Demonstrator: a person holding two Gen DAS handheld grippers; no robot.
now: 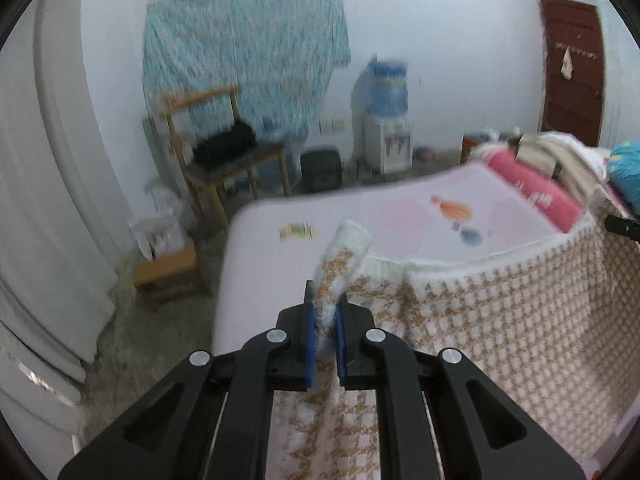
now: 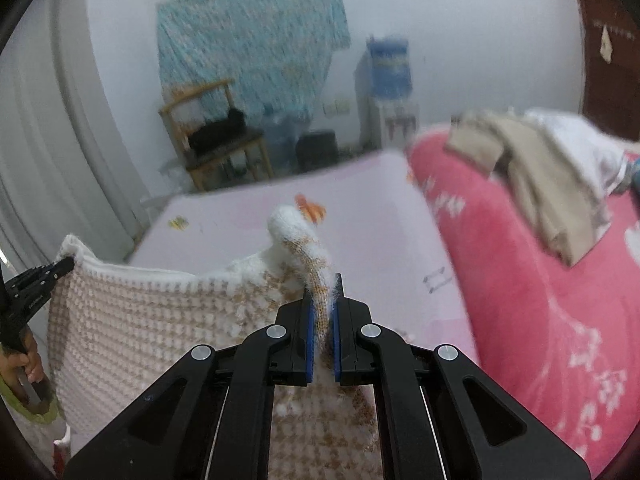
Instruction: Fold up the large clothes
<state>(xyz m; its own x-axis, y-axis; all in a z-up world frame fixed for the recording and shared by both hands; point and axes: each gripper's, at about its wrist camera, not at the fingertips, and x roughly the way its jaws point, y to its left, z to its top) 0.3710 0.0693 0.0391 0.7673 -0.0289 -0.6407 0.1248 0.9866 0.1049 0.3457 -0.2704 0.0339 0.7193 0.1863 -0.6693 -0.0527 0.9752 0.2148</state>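
A large knitted garment (image 1: 500, 304), white with a tan check pattern, hangs stretched between both grippers above a pale pink bed sheet (image 1: 360, 216). My left gripper (image 1: 325, 312) is shut on one corner of it, a bunch of knit sticking up between the blue pads. My right gripper (image 2: 323, 308) is shut on the other corner (image 2: 308, 252) in the same way. The garment (image 2: 152, 312) spans leftward in the right wrist view to the left gripper (image 2: 60, 270), held by a hand. The right gripper's tip (image 1: 622, 226) shows at the right edge of the left wrist view.
A pink blanket (image 2: 540, 300) with beige and white clothes (image 2: 540, 176) piled on it lies at the bed's right side. Beyond the bed stand a wooden chair (image 1: 216, 152), a water dispenser (image 1: 386, 120) and a brown door (image 1: 572, 68). White curtains (image 1: 48, 208) hang at left.
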